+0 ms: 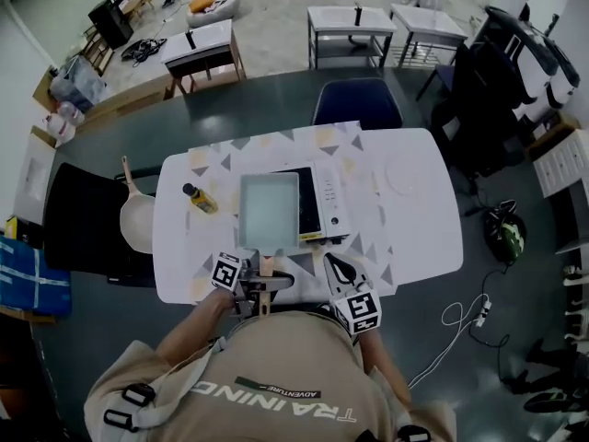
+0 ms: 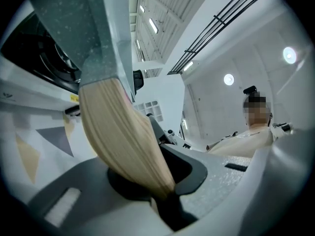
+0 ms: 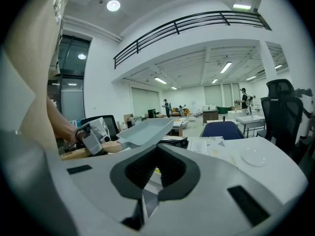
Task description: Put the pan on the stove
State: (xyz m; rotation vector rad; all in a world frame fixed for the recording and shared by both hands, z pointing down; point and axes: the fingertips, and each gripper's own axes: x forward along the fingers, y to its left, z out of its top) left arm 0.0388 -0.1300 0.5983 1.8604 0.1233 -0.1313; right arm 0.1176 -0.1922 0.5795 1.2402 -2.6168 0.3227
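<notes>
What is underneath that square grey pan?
A black stove lies under the pan; only its right side and control panel show. The rest of its top is covered by the pan.

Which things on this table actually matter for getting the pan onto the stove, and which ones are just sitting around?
For the job:
square pan, its wooden handle clamped in the left gripper
stove

Just lying about:
small bottle
white plate
round beige pan, off to the left
</notes>
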